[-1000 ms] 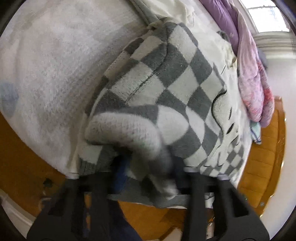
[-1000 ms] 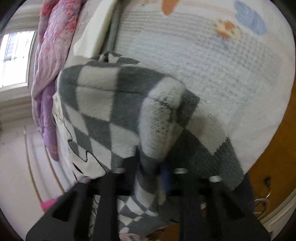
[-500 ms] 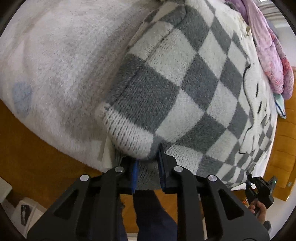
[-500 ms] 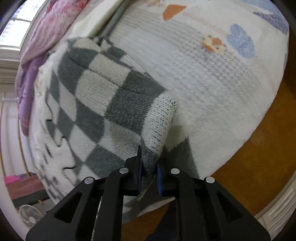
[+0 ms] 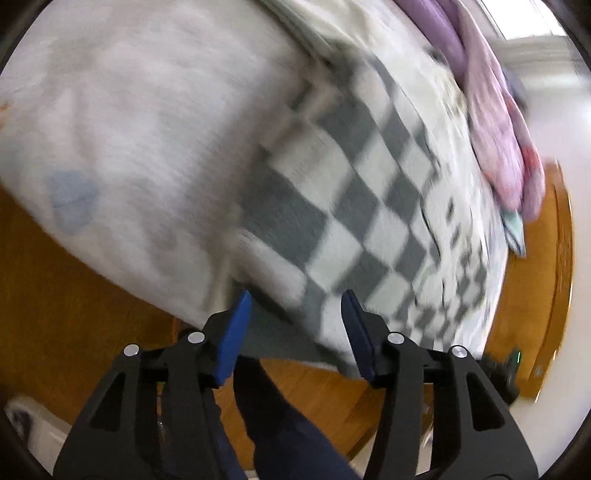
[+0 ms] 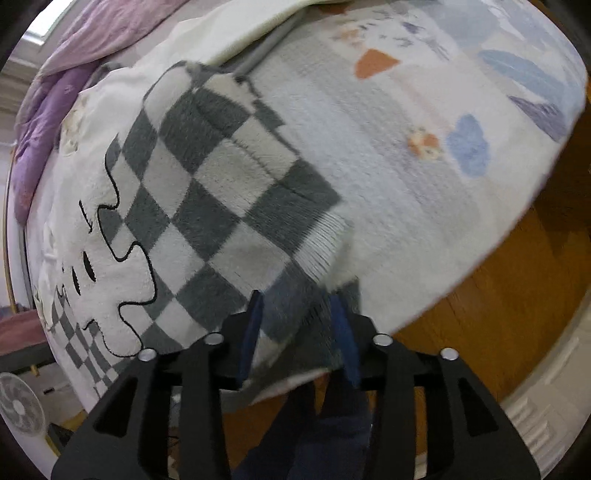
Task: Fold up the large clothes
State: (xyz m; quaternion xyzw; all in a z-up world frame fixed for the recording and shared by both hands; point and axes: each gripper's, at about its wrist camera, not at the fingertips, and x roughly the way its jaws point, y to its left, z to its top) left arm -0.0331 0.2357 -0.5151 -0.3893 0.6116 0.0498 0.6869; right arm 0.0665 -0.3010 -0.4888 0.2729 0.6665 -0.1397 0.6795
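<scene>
Daylight from window [image 5: 532, 18]; left view motion-blurred, right sharper; fisheye edges warped.
</scene>
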